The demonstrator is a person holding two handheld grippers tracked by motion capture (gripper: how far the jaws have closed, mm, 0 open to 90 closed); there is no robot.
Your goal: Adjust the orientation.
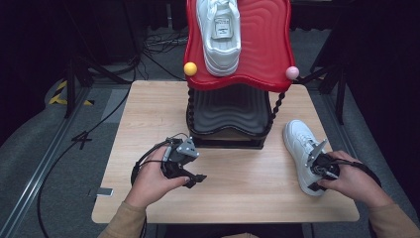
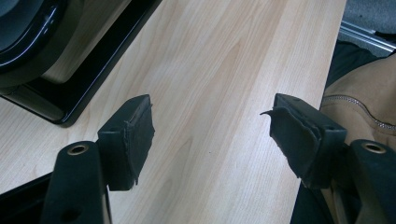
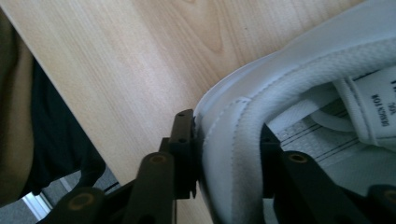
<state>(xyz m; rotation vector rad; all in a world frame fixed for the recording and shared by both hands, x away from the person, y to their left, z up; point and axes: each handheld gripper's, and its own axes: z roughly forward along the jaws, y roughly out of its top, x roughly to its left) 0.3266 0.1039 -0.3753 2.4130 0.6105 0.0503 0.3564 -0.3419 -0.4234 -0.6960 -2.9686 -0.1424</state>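
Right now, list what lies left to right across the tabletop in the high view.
left gripper → black lower tray of the rack → white shoe on the table → right gripper, at that shoe's heel.

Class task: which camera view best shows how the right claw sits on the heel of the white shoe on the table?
The right gripper view: the right claw straddles the heel collar of the white shoe, one jaw outside, one inside. The high view shows that shoe whole on the table, the grip hidden by the hand. The left gripper view shows bare tabletop.

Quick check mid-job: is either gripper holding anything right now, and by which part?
The right gripper grips the white shoe on the table by its heel collar, one of its fingers outside, the other inside. The left gripper is open, holding nothing.
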